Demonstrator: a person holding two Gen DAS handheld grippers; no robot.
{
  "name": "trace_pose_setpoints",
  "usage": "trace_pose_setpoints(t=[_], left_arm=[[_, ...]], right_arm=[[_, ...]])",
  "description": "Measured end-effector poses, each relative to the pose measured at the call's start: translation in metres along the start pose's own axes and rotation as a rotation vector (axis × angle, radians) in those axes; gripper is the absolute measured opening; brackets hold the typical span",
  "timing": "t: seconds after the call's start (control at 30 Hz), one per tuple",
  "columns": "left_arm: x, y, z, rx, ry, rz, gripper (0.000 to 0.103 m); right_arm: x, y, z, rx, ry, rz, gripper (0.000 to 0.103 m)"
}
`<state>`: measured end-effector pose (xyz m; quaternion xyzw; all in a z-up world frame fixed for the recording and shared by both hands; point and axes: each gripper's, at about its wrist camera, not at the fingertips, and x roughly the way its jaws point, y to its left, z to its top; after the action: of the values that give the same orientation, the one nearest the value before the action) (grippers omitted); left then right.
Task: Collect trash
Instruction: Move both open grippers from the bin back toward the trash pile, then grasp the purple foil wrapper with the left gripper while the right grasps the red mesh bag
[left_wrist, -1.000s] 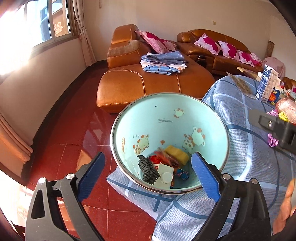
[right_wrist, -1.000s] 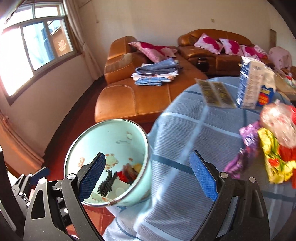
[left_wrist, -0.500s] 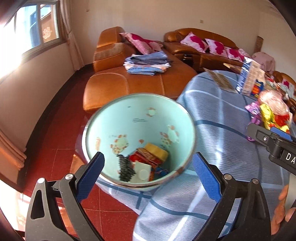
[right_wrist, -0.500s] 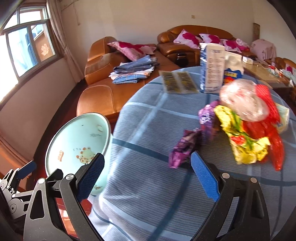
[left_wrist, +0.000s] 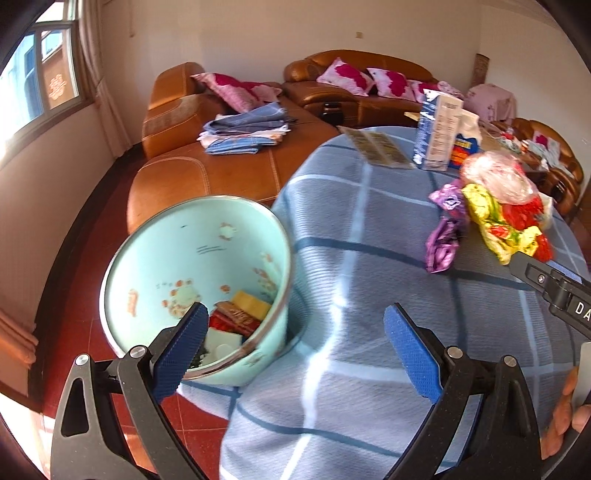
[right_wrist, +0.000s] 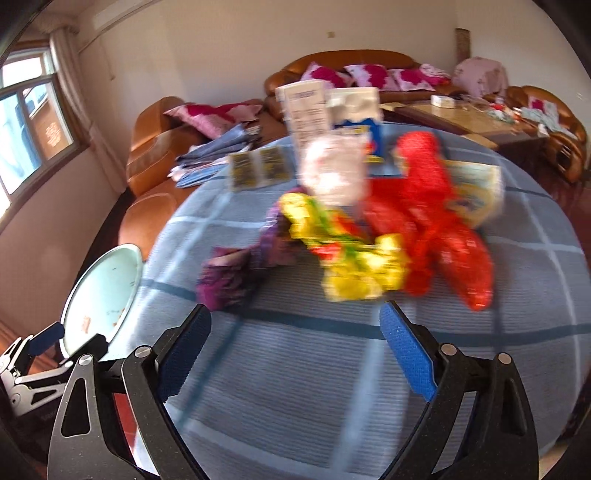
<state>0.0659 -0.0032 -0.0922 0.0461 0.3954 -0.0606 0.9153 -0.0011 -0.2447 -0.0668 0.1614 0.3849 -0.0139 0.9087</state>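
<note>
On checked woven tablecloth (right_wrist: 332, 369), crinkled foil wrappers (right_wrist: 351, 266), round enamel bin (left_wrist: 192, 280)

Right tongs (right_wrist: 295, 354) swung from the bin (right_wrist: 99, 295) toward the wrappers (right_wrist: 347, 254).

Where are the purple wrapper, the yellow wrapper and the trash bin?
purple wrapper (left_wrist: 441, 242), left wrist view, middle of its crumpled foil.
yellow wrapper (left_wrist: 493, 221), left wrist view, its yellow middle.
trash bin (left_wrist: 207, 240), left wrist view, bare inner wall.
</note>
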Motion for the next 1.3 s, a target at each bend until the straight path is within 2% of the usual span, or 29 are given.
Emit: trace_pose_setpoints(t=[0.23, 0.5, 0.7, 1.0, 1.17, 1.2, 1.23, 1.27, 1.3], left_arm=[[0.007, -0.037, 0.012, 0.058, -0.024, -0.054, 0.092], [0.021, -0.082, 0.03, 0.141, -0.056, -0.106, 0.087], [0.038, -0.111, 0.046, 0.186, -0.062, -0.108, 0.084], [0.075, -0.131, 0.06, 0.181, 0.006, -0.121, 0.076], [0.085, -0.137, 0.058, 0.179, 0.041, -0.161, 0.057], [0.086, -0.138, 0.057, 0.182, 0.047, -0.166, 0.05], [0.088, -0.138, 0.056, 0.182, 0.056, -0.176, 0.042], [0.09, -0.138, 0.054, 0.177, 0.062, -0.184, 0.041], [0.089, -0.137, 0.053, 0.171, 0.058, -0.189, 0.04]], right_arm=[[-0.009, -0.044, -0.002, 0.069, -0.008, -0.048, 0.069], [-0.013, -0.085, 0.0, 0.147, -0.016, -0.082, 0.059], [-0.011, -0.111, 0.015, 0.18, -0.024, -0.101, 0.055], [0.021, -0.124, 0.042, 0.161, 0.055, -0.083, 0.057], [0.046, -0.115, 0.048, 0.123, 0.117, -0.041, 0.059], [0.049, -0.115, 0.048, 0.126, 0.128, -0.032, 0.059], [0.052, -0.115, 0.047, 0.13, 0.138, -0.023, 0.058], [0.053, -0.114, 0.046, 0.126, 0.143, -0.025, 0.057], [0.053, -0.113, 0.045, 0.122, 0.143, -0.024, 0.05]])
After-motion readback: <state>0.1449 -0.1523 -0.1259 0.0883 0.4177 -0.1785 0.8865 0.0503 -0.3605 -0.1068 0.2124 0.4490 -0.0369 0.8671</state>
